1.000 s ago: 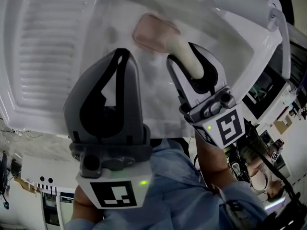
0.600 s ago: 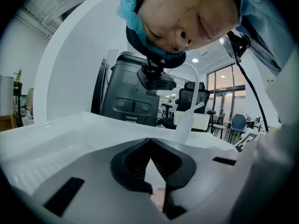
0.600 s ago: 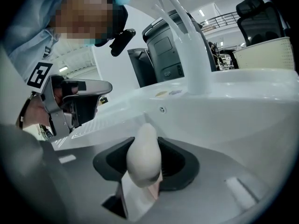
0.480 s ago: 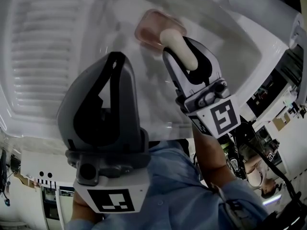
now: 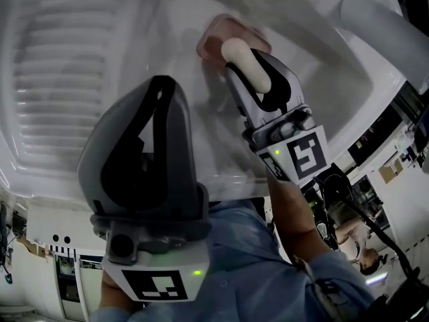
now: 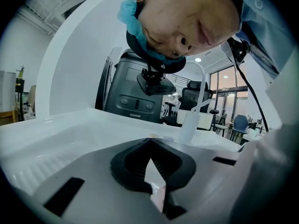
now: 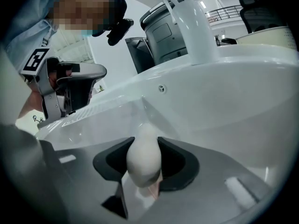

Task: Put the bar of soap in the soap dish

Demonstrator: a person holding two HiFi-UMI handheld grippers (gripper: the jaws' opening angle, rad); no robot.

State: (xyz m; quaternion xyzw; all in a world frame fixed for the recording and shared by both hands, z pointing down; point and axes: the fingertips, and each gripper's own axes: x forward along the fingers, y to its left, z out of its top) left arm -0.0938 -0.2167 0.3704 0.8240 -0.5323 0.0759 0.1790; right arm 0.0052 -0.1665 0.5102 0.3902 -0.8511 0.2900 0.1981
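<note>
Over the white sink (image 5: 80, 79), I am holding the bar of soap (image 5: 238, 51) in my right gripper (image 5: 249, 67). Its jaws are squeezing the soap from both sides and standing wide, because the soap is fat. The soap's round end is poking out right at the pink soap dish (image 5: 213, 31); I cannot tell if it is touching. My left gripper (image 6: 150, 143) is waiting nearby, pinched together with nothing inside. To do this well, I am thinking: go down gently, keep the soap over the dish's middle, and let go only once it is sitting inside.
</note>
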